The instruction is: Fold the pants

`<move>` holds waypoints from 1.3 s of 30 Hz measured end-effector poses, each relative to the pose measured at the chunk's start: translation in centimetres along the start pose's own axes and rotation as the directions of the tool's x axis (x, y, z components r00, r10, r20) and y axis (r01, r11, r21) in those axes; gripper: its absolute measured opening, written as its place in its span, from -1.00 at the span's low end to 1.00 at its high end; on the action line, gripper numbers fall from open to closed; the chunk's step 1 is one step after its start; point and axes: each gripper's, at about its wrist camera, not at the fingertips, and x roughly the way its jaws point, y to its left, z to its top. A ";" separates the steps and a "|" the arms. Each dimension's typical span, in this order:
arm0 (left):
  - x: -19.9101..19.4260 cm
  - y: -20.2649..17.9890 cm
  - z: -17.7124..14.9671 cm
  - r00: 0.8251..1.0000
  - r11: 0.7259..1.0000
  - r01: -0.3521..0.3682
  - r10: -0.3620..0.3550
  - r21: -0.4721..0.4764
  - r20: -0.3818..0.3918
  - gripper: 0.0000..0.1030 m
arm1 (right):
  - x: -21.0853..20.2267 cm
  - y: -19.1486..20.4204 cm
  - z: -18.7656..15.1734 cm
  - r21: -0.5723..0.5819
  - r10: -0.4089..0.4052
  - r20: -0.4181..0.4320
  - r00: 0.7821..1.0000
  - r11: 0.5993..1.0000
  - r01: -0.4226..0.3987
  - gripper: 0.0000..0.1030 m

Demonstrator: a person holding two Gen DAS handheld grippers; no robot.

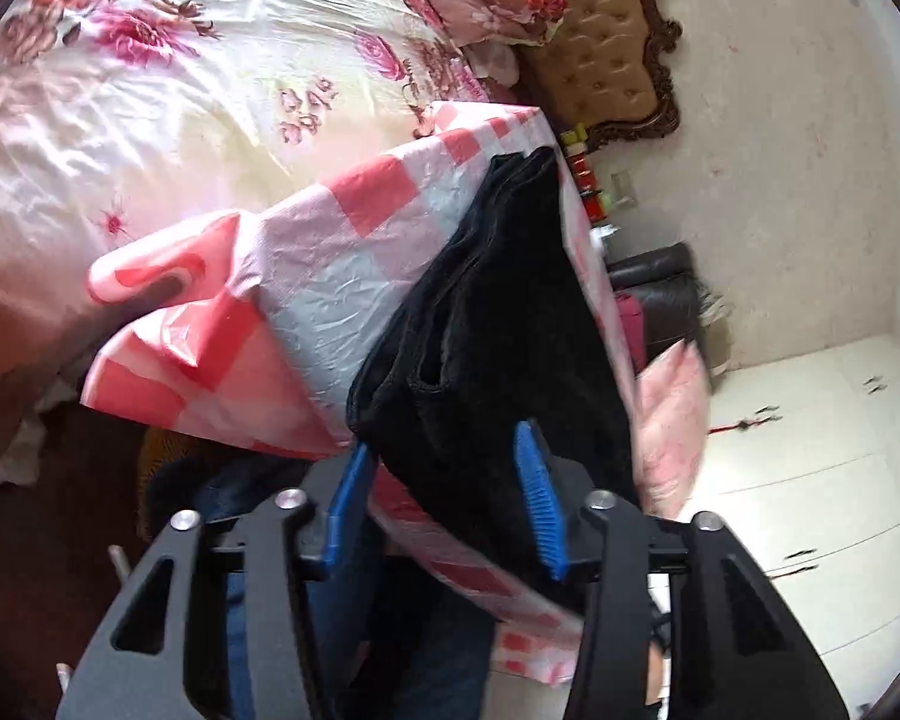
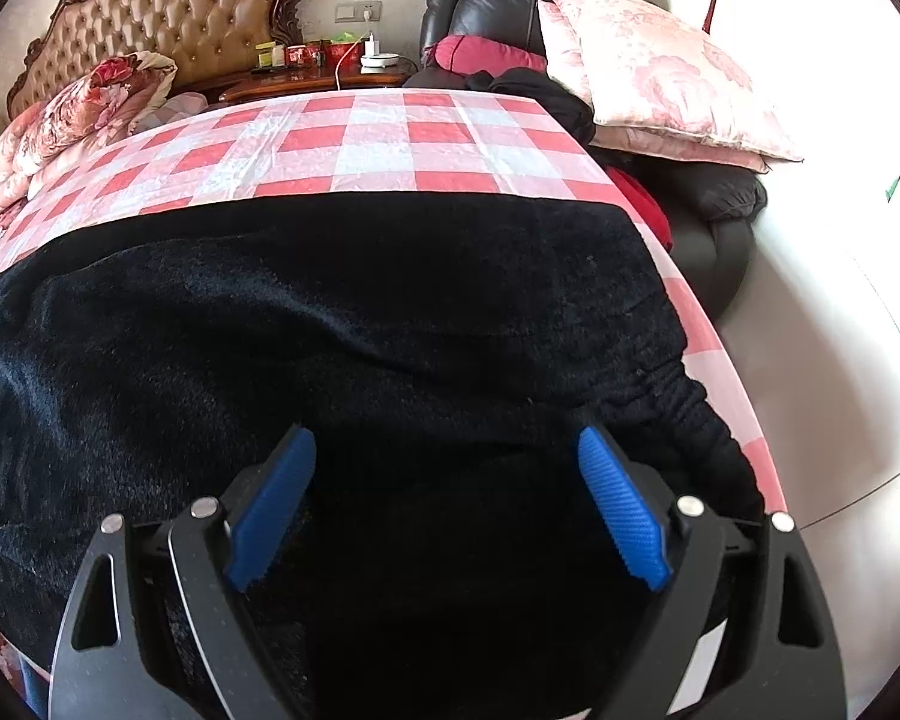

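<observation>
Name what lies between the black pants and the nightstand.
Right wrist view: only bare checkered cloth lies between the black pants and the nightstand.

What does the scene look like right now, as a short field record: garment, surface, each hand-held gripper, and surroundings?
garment: black fleecy pants, spread across the cloth, gathered waistband at right
surface: red-and-white checked plastic tablecloth
left hand-held gripper: jaws apart, blue pads either side of a pants edge, not clamped
right hand-held gripper: jaws apart over the pants, holding nothing
surroundings: tufted tan leather headboard, pink floral pillow, black leather armchair
fold state: cannot tell
</observation>
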 end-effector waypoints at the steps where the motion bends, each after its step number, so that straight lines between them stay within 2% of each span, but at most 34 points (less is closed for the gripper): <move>1: -0.2 -0.4 0.1 1.000 1.000 0.004 -0.004 0.012 0.009 -0.26 | 0.0 0.1 0.0 -0.004 0.000 0.003 1.000 1.000 0.000 0.74; 3: 0.0 -1.0 0.7 1.000 0.999 0.015 -0.016 0.036 0.013 -0.25 | 0.1 0.0 0.0 0.001 0.000 0.003 1.000 1.000 0.000 0.74; 6: 0.2 -0.5 0.6 1.000 1.000 0.021 -0.021 0.005 0.020 -0.25 | 0.1 0.0 0.0 -0.002 0.001 0.002 1.000 1.000 -0.001 0.74; 13: 0.9 -0.4 0.9 0.999 0.998 -0.028 0.030 -0.052 0.045 -0.26 | 0.0 -0.1 -0.2 -0.004 0.009 0.005 1.000 1.000 -0.009 0.75; 14: 1.1 -0.6 1.1 0.998 0.998 -0.035 0.037 -0.047 0.043 -0.45 | 0.0 0.0 -0.2 -0.003 0.010 0.006 1.000 1.000 -0.010 0.75; 15: 1.5 -1.0 1.5 0.996 0.997 -0.079 0.080 -0.022 0.036 -0.80 | 0.0 0.0 -0.2 -0.004 0.008 0.007 1.000 1.000 -0.008 0.75; 16: 1.6 -1.2 1.8 0.992 0.993 -0.118 0.118 0.000 0.036 -0.84 | -0.1 0.0 -0.3 0.000 0.003 0.004 1.000 1.000 -0.003 0.75; 20: 0.9 -1.1 4.0 0.996 0.997 -0.073 0.073 0.016 0.044 -0.85 | -0.2 1.0 -0.1 0.009 -0.006 -0.014 1.000 1.000 0.007 0.77; 24: -0.9 -0.1 6.6 0.992 0.997 -0.070 0.066 0.032 0.104 -0.85 | -0.5 4.0 0.0 -0.037 0.034 -0.021 0.999 0.999 -0.035 0.77; 27: -1.7 1.5 8.3 0.990 0.998 -0.062 0.062 -0.007 0.125 -0.85 | -0.7 6.2 0.3 -0.072 0.056 -0.043 0.998 0.996 -0.059 0.75; 29: -1.9 2.4 8.7 0.992 0.999 -0.040 0.044 -0.028 0.121 -0.85 | -1.1 7.1 0.8 -0.088 0.034 -0.073 0.997 0.995 -0.040 0.75; 31: -1.8 2.8 8.7 0.994 0.999 -0.027 0.030 -0.029 0.108 -0.84 | -2.1 7.9 1.2 -0.096 -0.009 -0.059 0.998 0.995 0.003 0.75; 32: -1.8 3.0 8.6 0.994 0.999 -0.021 0.024 -0.037 0.107 -0.74 | -3.0 8.7 1.4 -0.115 -0.003 -0.046 0.999 0.993 -0.002 0.75; 33: -1.6 3.1 8.5 0.994 0.999 -0.020 0.024 -0.041 0.107 -0.53 | -3.8 9.6 1.6 -0.135 0.018 -0.038 0.999 0.991 -0.023 0.75; 34: -1.6 3.1 8.4 0.994 0.999 -0.014 0.018 -0.041 0.109 -0.41 | -4.5 10.7 1.7 -0.155 0.041 -0.030 0.999 0.987 -0.045 0.75; 36: -1.6 3.0 8.3 0.993 0.999 0.002 0.002 -0.035 0.121 0.00 | -6.2 14.1 1.8 -0.214 0.125 -0.017 0.992 0.969 -0.126 0.75; 37: -1.7 3.0 8.3 0.991 0.999 -0.017 0.022 -0.039 0.128 0.11 | -6.9 16.4 1.8 -0.258 0.176 -0.021 0.984 0.950 -0.175 0.75; 39: -1.7 3.2 8.4 0.989 0.998 -0.047 0.051 -0.033 0.138 0.12 | -7.5 19.8 1.5 -0.328 0.223 -0.031 0.974 0.918 -0.221 0.76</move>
